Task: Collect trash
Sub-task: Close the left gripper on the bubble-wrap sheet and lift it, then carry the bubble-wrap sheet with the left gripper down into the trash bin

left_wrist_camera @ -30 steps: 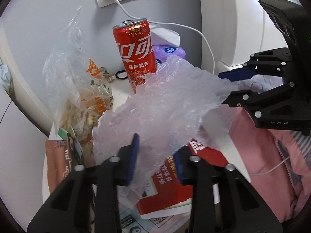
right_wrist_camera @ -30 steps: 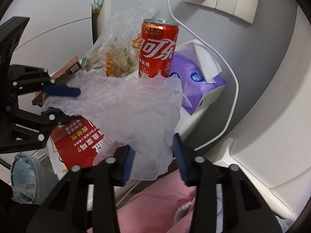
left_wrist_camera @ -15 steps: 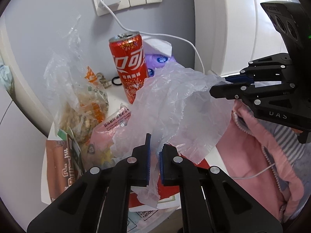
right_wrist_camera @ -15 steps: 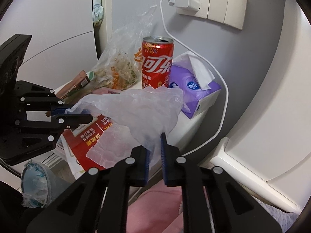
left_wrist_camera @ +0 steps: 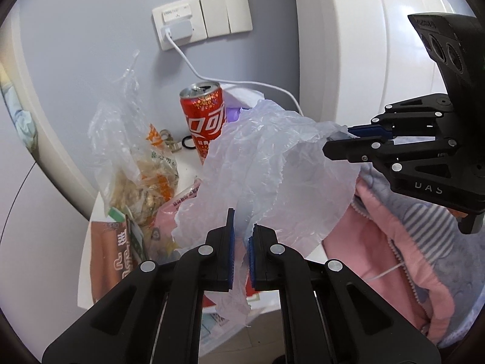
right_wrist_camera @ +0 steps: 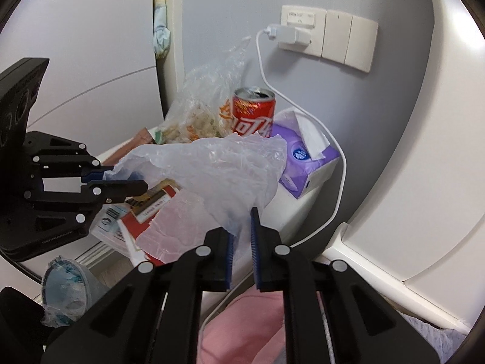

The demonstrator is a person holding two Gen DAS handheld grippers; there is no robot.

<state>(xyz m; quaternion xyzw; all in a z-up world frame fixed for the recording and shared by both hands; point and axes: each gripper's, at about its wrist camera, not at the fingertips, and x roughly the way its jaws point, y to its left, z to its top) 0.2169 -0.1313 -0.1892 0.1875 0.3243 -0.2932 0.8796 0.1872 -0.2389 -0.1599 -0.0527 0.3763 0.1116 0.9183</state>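
A thin clear plastic bag (left_wrist_camera: 272, 163) hangs in the air between my two grippers above a small white table (left_wrist_camera: 188, 163). My left gripper (left_wrist_camera: 241, 236) is shut on one edge of the bag. My right gripper (right_wrist_camera: 241, 233) is shut on the opposite edge; it also shows in the left wrist view (left_wrist_camera: 339, 141). The bag also shows in the right wrist view (right_wrist_camera: 212, 170), with my left gripper (right_wrist_camera: 127, 179) at its left end. On the table stand a red cola can (left_wrist_camera: 204, 121), a clear snack bag (left_wrist_camera: 136, 157) and red packaging (right_wrist_camera: 157, 212).
A purple tissue box (right_wrist_camera: 306, 163) sits at the table's right end. A white charger cable (right_wrist_camera: 339, 163) runs from the wall socket (right_wrist_camera: 297, 30) down past the table. Pink clothing (left_wrist_camera: 379, 257) lies at the right. A clear-lined bin (right_wrist_camera: 63, 288) is low on the left.
Both grippers went from open around the bag's edges to shut on them. They then lifted the bag up and back from the table.
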